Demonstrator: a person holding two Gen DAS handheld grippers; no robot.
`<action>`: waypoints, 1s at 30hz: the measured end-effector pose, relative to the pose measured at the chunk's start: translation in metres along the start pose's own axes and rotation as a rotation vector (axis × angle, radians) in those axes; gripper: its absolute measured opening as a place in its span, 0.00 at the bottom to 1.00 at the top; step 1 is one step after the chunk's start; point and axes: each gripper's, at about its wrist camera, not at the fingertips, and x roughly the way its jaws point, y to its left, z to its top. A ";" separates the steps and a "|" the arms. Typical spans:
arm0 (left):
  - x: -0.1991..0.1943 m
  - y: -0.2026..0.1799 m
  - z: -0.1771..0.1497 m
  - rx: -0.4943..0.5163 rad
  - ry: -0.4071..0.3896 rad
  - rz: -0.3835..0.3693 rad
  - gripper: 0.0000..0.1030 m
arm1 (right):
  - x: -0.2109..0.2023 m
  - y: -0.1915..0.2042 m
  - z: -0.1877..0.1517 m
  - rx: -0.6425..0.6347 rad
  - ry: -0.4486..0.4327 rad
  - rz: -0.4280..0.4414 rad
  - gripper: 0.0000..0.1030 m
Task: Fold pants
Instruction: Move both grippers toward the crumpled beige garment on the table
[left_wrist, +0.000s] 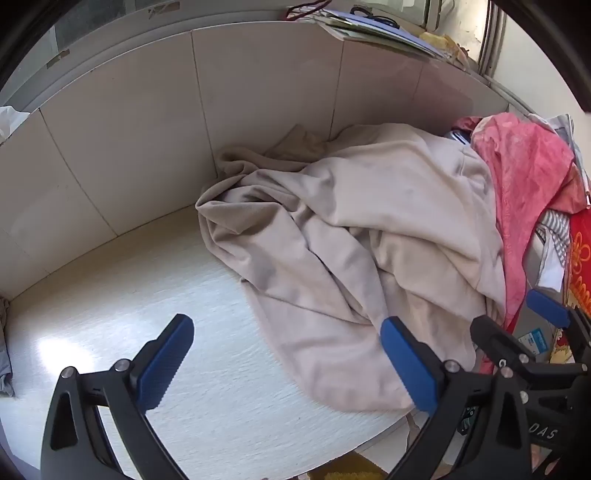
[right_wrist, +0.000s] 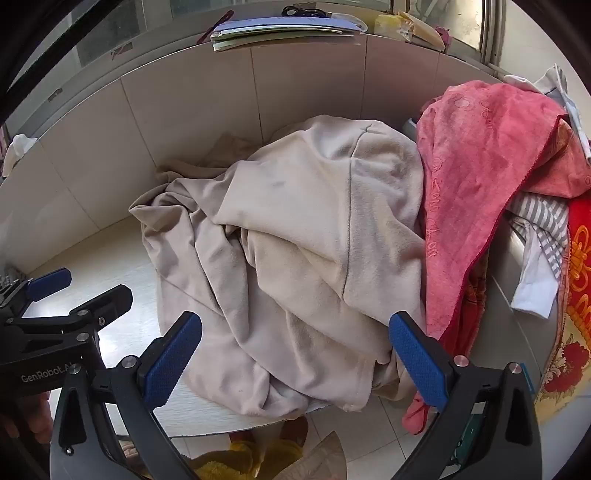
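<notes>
Both wrist views look steeply down, close, sharing the crumpled pants (left_wrist: 351, 221).

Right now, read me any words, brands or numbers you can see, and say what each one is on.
"GenRobot.A", cut off after that: on the left gripper body.
"DAS": on the right gripper body.
Blue-and-white label beside the pink towel: too small to read.
Pink towel's woven marks: not legible.

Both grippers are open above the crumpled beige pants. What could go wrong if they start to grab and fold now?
1. The beige pants lie bunched, with no waistband or hem clearly showing, so the open right gripper and left gripper may pinch several layers.
2. The pink towel lies against the pants and could be dragged along.
3. Part of the pants hangs over the table edge and may slide off.
</notes>
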 end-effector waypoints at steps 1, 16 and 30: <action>0.000 0.000 0.000 0.001 0.001 -0.001 1.00 | 0.000 0.000 0.000 0.001 0.000 0.001 1.00; 0.004 0.002 -0.003 0.003 0.012 0.004 1.00 | 0.000 -0.001 0.002 -0.001 0.003 -0.001 1.00; 0.008 0.003 -0.002 0.000 0.021 0.009 1.00 | 0.002 0.000 0.002 -0.004 0.006 -0.002 1.00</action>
